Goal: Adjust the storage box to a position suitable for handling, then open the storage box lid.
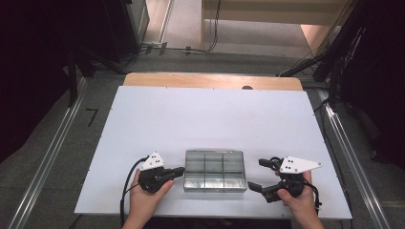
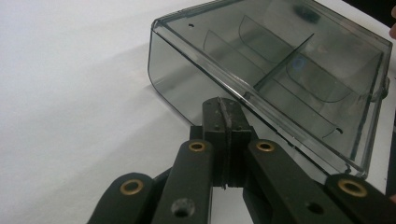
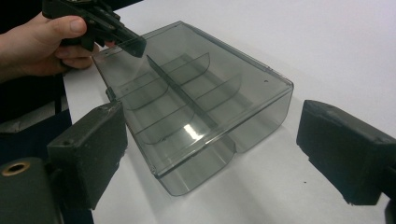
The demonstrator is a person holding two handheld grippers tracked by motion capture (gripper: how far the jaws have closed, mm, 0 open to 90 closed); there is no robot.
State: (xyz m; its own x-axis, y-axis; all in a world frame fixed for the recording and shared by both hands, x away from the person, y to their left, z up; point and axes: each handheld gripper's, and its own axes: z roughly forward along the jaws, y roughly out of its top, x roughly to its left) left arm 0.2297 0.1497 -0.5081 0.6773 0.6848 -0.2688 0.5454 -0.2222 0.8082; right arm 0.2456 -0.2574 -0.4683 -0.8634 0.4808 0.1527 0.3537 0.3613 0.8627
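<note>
A smoky clear plastic box (image 1: 215, 171) with inner dividers lies near the table's front edge, and its compartments look bare. My left gripper (image 1: 179, 171) is shut with nothing between its pads. Its tip rests at the box's left side. In the left gripper view the closed jaws of the left gripper (image 2: 226, 112) meet the rim of the box (image 2: 280, 70). My right gripper (image 1: 256, 174) stands wide open just right of the box. In the right gripper view the near end of the box (image 3: 196, 102) lies between the spread pads (image 3: 93, 149) of the right gripper (image 3: 210, 149), without contact. The left gripper (image 3: 133, 44) shows at the box's far corner.
The box sits on a white board (image 1: 210, 119) laid over a wooden table (image 1: 210, 80). Metal rails (image 1: 47, 157) run along the floor on both sides. Cables and dark stands (image 1: 334, 57) are behind the table. A hand (image 3: 37, 42) holds the left gripper.
</note>
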